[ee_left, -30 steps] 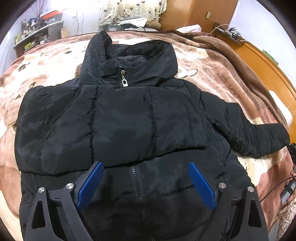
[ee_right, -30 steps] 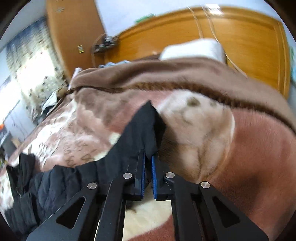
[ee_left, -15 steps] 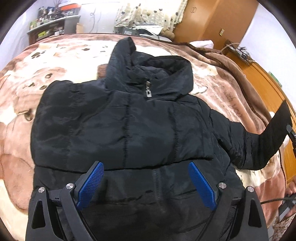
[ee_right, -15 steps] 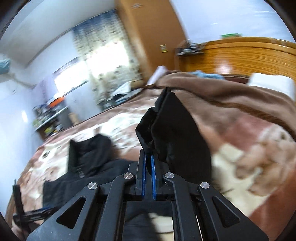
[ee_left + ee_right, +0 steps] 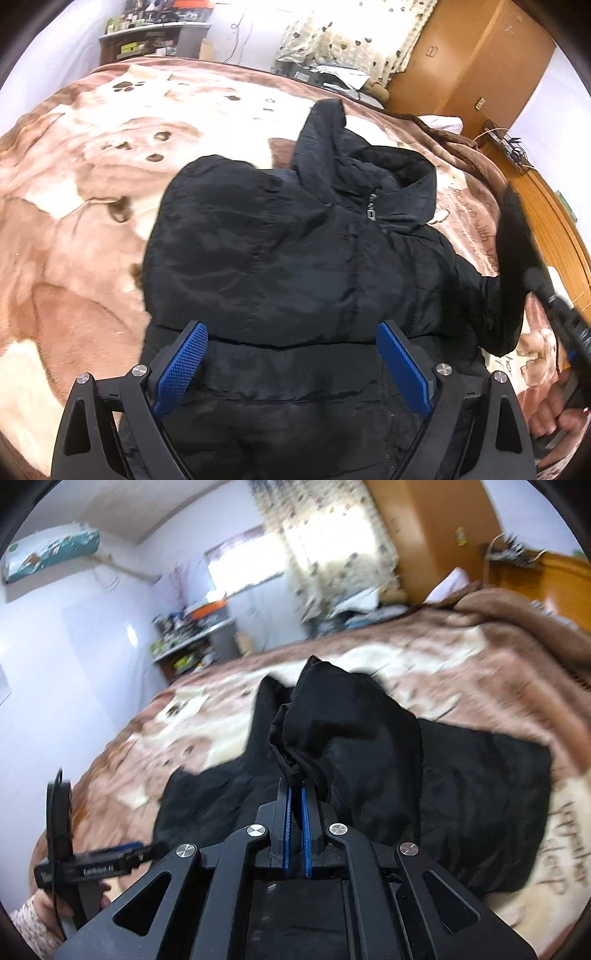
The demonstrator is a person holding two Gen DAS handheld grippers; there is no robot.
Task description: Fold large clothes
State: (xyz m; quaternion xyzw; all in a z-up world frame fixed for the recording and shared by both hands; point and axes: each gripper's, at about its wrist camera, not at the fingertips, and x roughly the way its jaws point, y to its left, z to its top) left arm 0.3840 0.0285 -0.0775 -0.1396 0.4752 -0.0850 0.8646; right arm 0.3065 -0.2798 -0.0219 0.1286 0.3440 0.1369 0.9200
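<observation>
On the bed, my right gripper (image 5: 295, 794) holds the sleeve cuff (image 5: 332, 734) lifted over the jacket.

Compared with a second ago, when that cuff was pinched out over the brown bear-print fleece blanket (image 5: 92, 184) near the wooden headboard (image 5: 554, 229), my right gripper has swung across and now faces the body of the black quilted hooded puffer jacket (image 5: 295, 251), its blue pads clamped tight on the bunched cuff fabric. My left gripper (image 5: 291, 358) has slid sideways, so the jacket sits further right in its view; its jaws stand wide apart with nothing between them, hovering above the hem. The jacket lies front-up on the blanket, zipped to the collar, hood (image 5: 332, 136) spread flat above, its other sleeve already folded across the chest.
</observation>
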